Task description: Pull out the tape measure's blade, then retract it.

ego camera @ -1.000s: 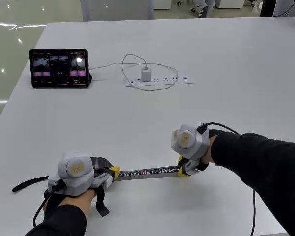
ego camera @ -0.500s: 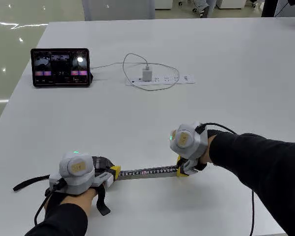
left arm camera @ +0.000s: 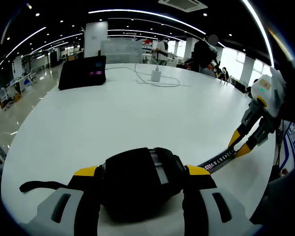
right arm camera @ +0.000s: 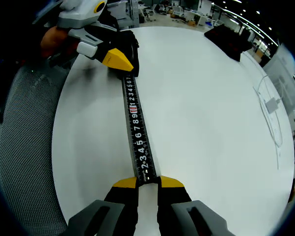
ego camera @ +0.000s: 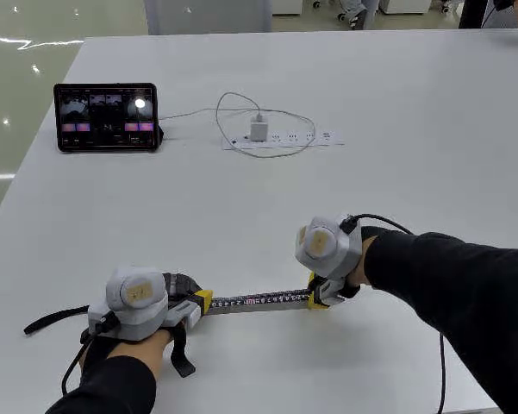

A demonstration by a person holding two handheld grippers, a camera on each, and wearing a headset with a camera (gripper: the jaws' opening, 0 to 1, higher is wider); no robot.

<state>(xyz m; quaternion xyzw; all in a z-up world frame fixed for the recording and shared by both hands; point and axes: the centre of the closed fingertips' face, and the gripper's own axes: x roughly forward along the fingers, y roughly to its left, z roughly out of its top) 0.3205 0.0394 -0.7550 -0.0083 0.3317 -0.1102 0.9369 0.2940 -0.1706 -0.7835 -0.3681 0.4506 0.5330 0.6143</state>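
Down at the lower left of the head view, the left gripper (left arm camera: 143, 173) is squeezed tight on the tape measure (ego camera: 179, 286). It is a round black lump, and it sits between the two yellow-tipped jaws on the white table (ego camera: 396, 129). A thin flat blade (right arm camera: 136, 125) comes out of it and runs straight along the table top to the right gripper (right arm camera: 148, 183) in the lower middle. That gripper's jaws are pressed together on the blade's far end. The blade is pale with black numbers and a few red marks. It lies flat and is pulled out only a short way. A black strap (ego camera: 47, 322) trails off to the left of the tape measure. The table looks smooth and a bit shiny. At the upper left stands a dark tablet (ego camera: 106, 117) with a lit screen. Near the top middle lies a white power strip (ego camera: 284, 139) with a white plug (ego camera: 258, 131) in it and a thin cable (ego camera: 233, 102) looped around.
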